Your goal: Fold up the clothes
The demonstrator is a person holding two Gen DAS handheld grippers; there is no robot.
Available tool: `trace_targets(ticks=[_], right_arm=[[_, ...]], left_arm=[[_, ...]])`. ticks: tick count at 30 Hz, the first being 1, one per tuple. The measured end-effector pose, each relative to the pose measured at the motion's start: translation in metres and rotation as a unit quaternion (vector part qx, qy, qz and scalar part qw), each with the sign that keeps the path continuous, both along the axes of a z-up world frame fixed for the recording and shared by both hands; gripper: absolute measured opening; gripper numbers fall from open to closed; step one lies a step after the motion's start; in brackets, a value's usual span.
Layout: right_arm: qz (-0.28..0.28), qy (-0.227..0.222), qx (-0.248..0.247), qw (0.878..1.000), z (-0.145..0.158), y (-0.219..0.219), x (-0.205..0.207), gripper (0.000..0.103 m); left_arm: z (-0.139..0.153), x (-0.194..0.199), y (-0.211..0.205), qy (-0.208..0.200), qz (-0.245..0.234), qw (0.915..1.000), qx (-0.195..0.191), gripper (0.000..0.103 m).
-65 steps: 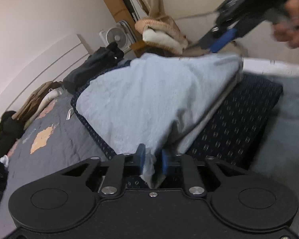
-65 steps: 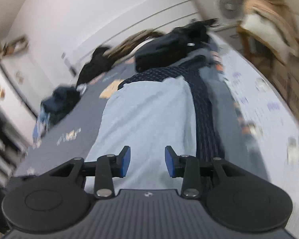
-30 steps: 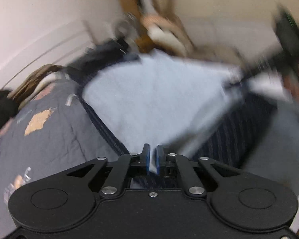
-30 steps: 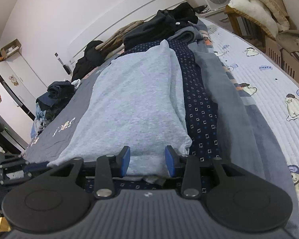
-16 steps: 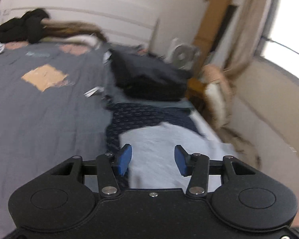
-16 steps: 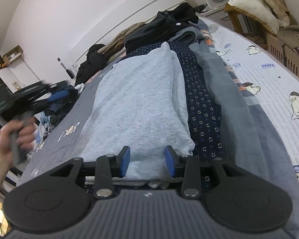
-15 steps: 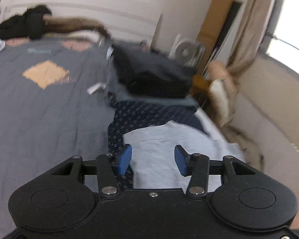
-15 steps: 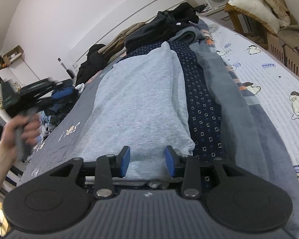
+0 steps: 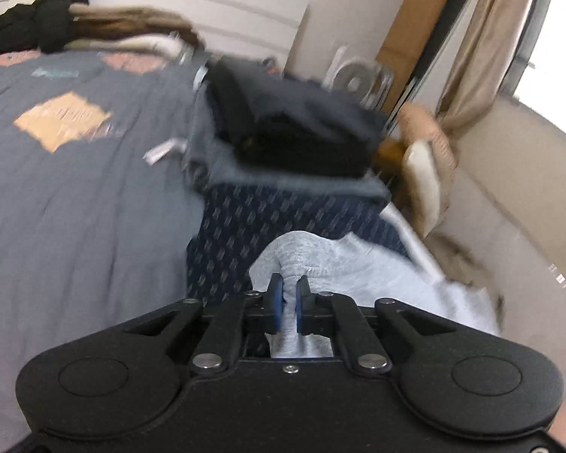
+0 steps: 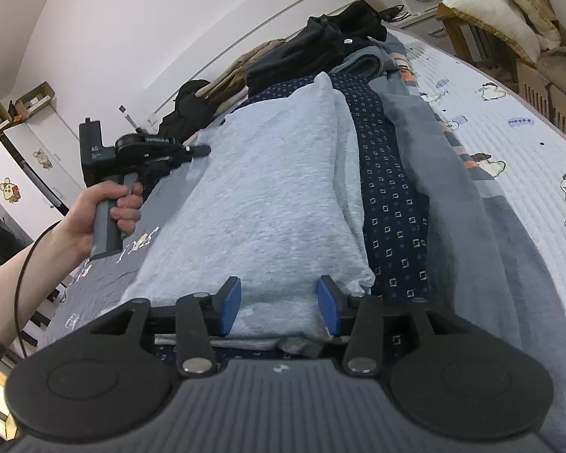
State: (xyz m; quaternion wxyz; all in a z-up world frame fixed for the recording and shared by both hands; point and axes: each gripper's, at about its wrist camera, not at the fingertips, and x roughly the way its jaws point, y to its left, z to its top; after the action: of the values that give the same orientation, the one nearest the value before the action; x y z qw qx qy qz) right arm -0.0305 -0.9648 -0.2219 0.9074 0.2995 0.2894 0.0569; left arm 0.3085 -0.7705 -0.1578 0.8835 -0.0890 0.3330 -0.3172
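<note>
Light grey knit garment [image 10: 268, 196] lies folded lengthwise into a long strip on the navy patterned cloth [image 10: 388, 196]. Left gripper [image 9: 287, 298] pinches its far corner; right gripper [image 10: 279, 304] has spread jaws at the near hem. Crosswise folds seem left.

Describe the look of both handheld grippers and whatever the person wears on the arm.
Both grippers are black, with two round discs at the base and blue pads on the fingers. The left gripper has a grey handle, white lettering and a thin black cable. The left hand is bare; a dark cuff edge shows near the forearm.
</note>
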Motion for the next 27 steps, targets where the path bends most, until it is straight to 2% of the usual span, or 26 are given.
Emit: trace_targets(ticks=[2,4,6,7,8,10,11,13,14,15,18,20,22,25,27], right_arm=[[0.000,-0.001,0.001,1.000,0.000,0.000,-0.001,0.044],[0.000,-0.001,0.002,1.000,0.000,0.000,-0.001,0.044],[0.000,-0.001,0.000,1.000,-0.001,0.001,-0.001,0.045],[0.001,-0.001,-0.001,1.000,-0.001,0.002,-0.001,0.045],[0.001,-0.001,-0.002,1.000,-0.001,0.002,-0.001,0.045],[0.000,0.000,0.002,1.000,-0.001,0.000,-0.001,0.045],[0.000,0.000,0.002,1.000,-0.001,0.000,-0.002,0.045],[0.000,0.001,0.003,1.000,0.000,0.000,-0.002,0.045],[-0.001,0.002,0.004,1.000,0.000,0.000,-0.001,0.045],[-0.002,0.003,0.006,1.000,0.000,0.000,-0.001,0.045],[-0.005,0.006,0.011,1.000,0.001,-0.001,-0.001,0.046],[-0.006,0.006,0.012,1.000,0.002,-0.001,-0.001,0.046],[-0.009,0.007,0.012,1.000,0.004,-0.001,-0.002,0.046],[-0.011,0.005,0.007,1.000,0.009,0.001,-0.004,0.046],[-0.005,0.000,0.006,1.000,0.011,0.002,-0.006,0.046]], left_arm=[[0.003,0.003,0.001,-0.012,0.004,0.9997,-0.019,0.007],[-0.005,0.006,-0.009,-0.006,0.002,0.9997,0.022,0.010],[-0.013,0.006,-0.017,-0.004,0.012,0.9976,0.068,0.022],[-0.013,0.002,-0.017,-0.010,0.021,0.9965,0.081,0.031],[-0.009,-0.004,-0.014,-0.022,0.032,0.9953,0.088,0.036],[0.004,-0.023,-0.005,-0.049,0.028,0.9932,0.102,0.036],[0.013,-0.044,-0.003,-0.081,0.012,0.9878,0.132,0.036],[0.028,-0.087,-0.004,-0.147,-0.023,0.9704,0.190,0.040],[0.032,-0.115,-0.005,-0.181,-0.048,0.9575,0.219,0.044],[0.035,-0.148,-0.007,-0.217,-0.076,0.9412,0.248,0.047],[0.026,-0.231,-0.010,-0.291,-0.139,0.8985,0.298,0.047],[0.021,-0.287,-0.011,-0.338,-0.179,0.8632,0.329,0.047],[0.011,-0.316,-0.013,-0.337,-0.197,0.8598,0.329,0.045],[-0.007,-0.344,-0.018,-0.340,-0.206,0.8514,0.342,0.030],[-0.018,-0.352,-0.020,-0.335,-0.209,0.8491,0.351,0.022]])
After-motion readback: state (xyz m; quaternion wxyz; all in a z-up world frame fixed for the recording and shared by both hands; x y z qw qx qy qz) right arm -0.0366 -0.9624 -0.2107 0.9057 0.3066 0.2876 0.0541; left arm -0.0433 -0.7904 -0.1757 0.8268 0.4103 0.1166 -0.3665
